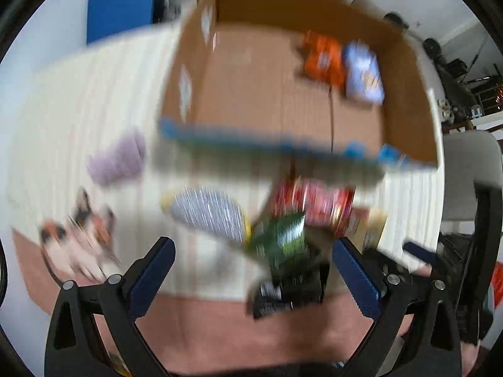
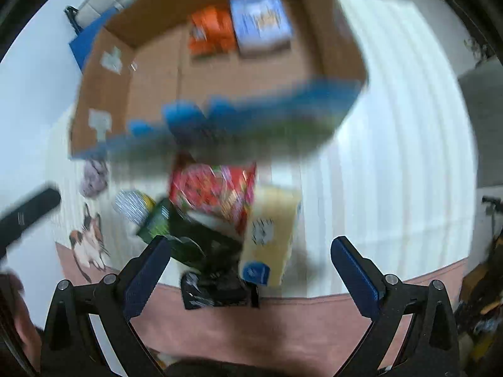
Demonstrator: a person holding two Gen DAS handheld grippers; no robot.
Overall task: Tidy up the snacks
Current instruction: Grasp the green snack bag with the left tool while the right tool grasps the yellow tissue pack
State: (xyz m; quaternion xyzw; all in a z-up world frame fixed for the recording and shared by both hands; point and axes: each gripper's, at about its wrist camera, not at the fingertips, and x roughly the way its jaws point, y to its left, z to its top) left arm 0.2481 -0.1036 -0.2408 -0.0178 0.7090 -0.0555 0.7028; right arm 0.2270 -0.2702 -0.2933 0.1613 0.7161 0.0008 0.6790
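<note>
Blurry; left gripper (image 1: 253,251) and right gripper (image 2: 250,249) both spread wide, empty, hovering near cardboard box (image 2: 151,78); snack pile (image 2: 220,207) just before box

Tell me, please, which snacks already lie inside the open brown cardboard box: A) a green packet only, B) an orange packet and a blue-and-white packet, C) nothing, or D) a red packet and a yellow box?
B: the orange packet and blue-and-white packet lie together on the floor of the cardboard box; the rest sit outside.

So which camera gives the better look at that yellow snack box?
The right wrist view: the yellow box shows its whole front, standing beside the red packet. In the left wrist view only a blurred sliver shows past the gripper finger.
</note>
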